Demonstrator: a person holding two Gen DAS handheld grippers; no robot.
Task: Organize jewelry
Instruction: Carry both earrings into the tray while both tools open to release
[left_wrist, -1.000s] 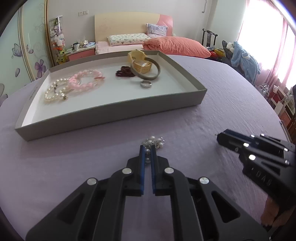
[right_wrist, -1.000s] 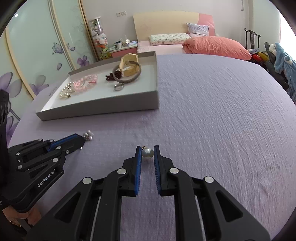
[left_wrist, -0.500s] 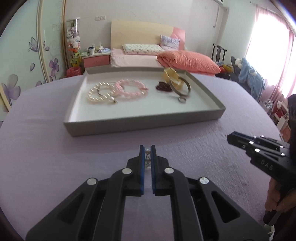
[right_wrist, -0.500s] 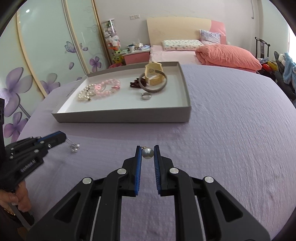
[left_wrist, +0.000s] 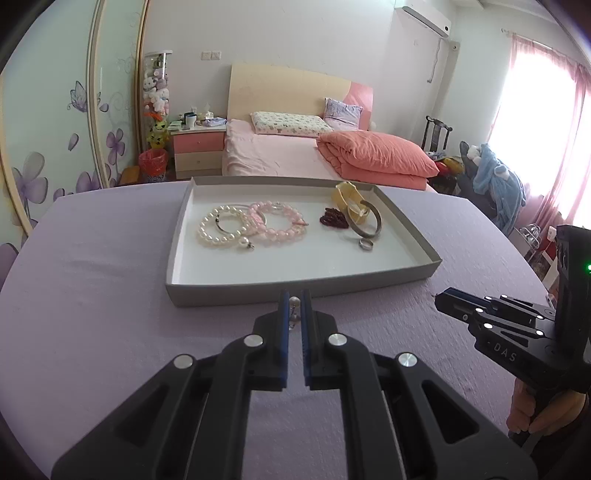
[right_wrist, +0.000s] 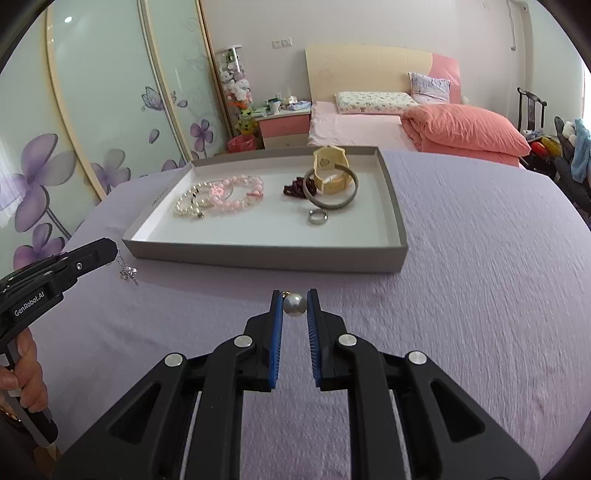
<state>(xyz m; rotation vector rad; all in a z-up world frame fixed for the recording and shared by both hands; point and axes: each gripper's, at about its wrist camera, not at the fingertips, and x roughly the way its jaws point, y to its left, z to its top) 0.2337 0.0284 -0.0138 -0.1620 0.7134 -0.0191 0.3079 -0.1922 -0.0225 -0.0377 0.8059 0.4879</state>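
Observation:
A grey tray (left_wrist: 295, 288) (right_wrist: 266, 256) on the purple cloth holds a white pearl bracelet (left_wrist: 221, 230), a pink bead bracelet (left_wrist: 279, 221), dark red beads (left_wrist: 334, 218), a yellow piece inside a grey bangle (left_wrist: 364, 219) and a silver ring (left_wrist: 366, 244). My left gripper (left_wrist: 294, 301) is shut on a small silver pearl-cluster earring (right_wrist: 128, 273), which dangles above the cloth before the tray's near wall. My right gripper (right_wrist: 294, 304) is shut on a pearl earring (right_wrist: 294, 305), held above the cloth in front of the tray.
The purple-covered table (right_wrist: 480, 277) spreads to the right and front of the tray. A bed with a pink quilt (left_wrist: 373, 155) and a nightstand (left_wrist: 199, 147) stand beyond the table. Sliding wardrobe doors (right_wrist: 92, 110) line the left.
Both grippers have lifted off the cloth with their earrings and tilted up. The tray now sits further ahead in both views, and the cluster earring hangs free.

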